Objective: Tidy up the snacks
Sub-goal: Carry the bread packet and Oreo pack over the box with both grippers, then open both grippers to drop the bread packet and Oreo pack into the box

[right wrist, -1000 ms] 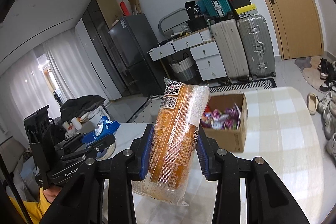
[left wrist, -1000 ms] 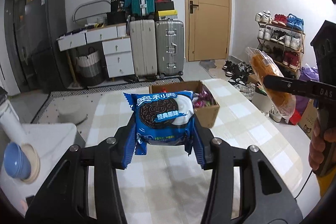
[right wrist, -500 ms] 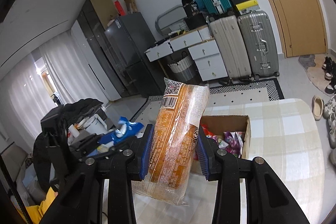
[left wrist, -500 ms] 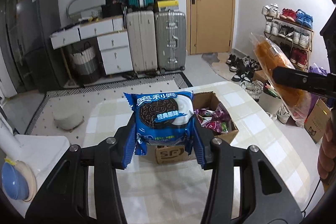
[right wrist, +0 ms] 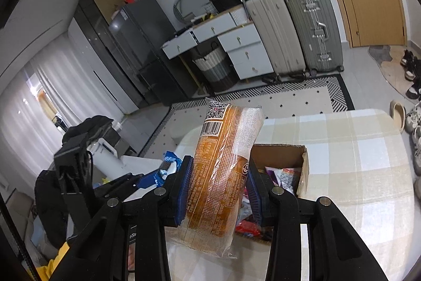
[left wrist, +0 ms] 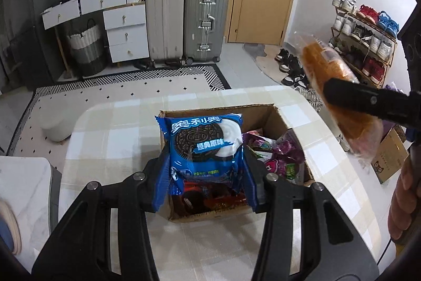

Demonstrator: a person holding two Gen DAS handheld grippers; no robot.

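In the left wrist view the left tongs (left wrist: 206,175) pinch a blue Oreo cookie pack (left wrist: 205,149) upright between their blue pads, directly above the near end of the open cardboard box (left wrist: 279,117), which sits on the checked desk (left wrist: 110,138) and already holds purple and red snack packets (left wrist: 279,152). To the right of the box, and higher, one black finger of the right tongs crosses an orange bread bag (left wrist: 339,99). The right wrist view shows the right tongs (right wrist: 218,188) clamped on the middle of that bread bag (right wrist: 223,162), barcode end up, with the box (right wrist: 302,165) behind and below it and the left tongs (right wrist: 158,175) just left of the box. Both packs seem bound for the same box, so the tongs could knock together over it; the bread bag is soft and long, may be crushed by the grip, and could catch the box rim. Only the left view shows the box's near half and the Oreo face; only the right view shows the bag's printed label and how it is gripped.
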